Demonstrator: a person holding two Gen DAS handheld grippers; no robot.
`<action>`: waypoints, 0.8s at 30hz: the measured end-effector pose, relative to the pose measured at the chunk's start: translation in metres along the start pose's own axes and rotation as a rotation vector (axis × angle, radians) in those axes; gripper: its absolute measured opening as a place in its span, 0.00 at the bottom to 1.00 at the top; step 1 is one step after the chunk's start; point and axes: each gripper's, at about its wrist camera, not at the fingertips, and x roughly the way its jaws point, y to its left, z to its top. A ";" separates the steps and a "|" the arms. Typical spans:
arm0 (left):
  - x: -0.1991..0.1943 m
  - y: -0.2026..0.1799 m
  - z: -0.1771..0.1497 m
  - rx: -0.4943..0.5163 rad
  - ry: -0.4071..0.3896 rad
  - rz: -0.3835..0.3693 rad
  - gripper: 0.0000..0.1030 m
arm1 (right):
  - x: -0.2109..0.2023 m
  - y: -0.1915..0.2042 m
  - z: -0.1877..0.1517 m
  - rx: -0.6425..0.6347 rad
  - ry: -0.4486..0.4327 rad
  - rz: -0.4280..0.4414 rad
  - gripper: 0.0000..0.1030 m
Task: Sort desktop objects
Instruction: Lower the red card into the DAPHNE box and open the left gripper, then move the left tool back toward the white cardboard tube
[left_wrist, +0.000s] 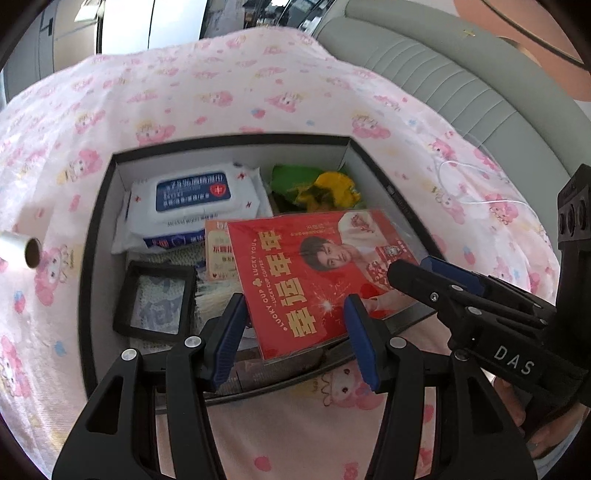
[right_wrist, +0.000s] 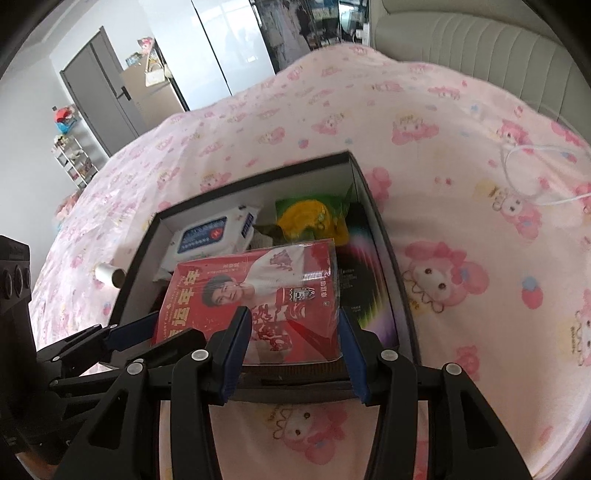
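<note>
A black box with white inner walls sits on a pink patterned cloth. Inside lie a white wipes pack, a green and yellow packet and a small black frame. A red coffee card in a clear sleeve lies tilted over the box's near edge; it also shows in the right wrist view. My left gripper is open, its pads either side of the card's near corner. My right gripper is open around the card's right end, and shows in the left view.
A small cardboard tube lies on the cloth left of the box. A thin white cable lies on the cloth at right. A grey padded headboard rises behind. A black disc sleeve lies in the box's right side.
</note>
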 end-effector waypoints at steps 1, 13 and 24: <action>0.002 0.001 -0.001 -0.003 0.007 -0.001 0.53 | 0.002 0.000 -0.001 0.000 0.004 -0.001 0.43; 0.023 0.013 -0.008 -0.038 0.065 0.020 0.53 | 0.017 0.000 -0.004 -0.014 0.040 -0.024 0.43; -0.033 0.001 -0.022 -0.024 -0.034 0.060 0.54 | -0.027 0.022 -0.028 -0.043 -0.029 -0.029 0.43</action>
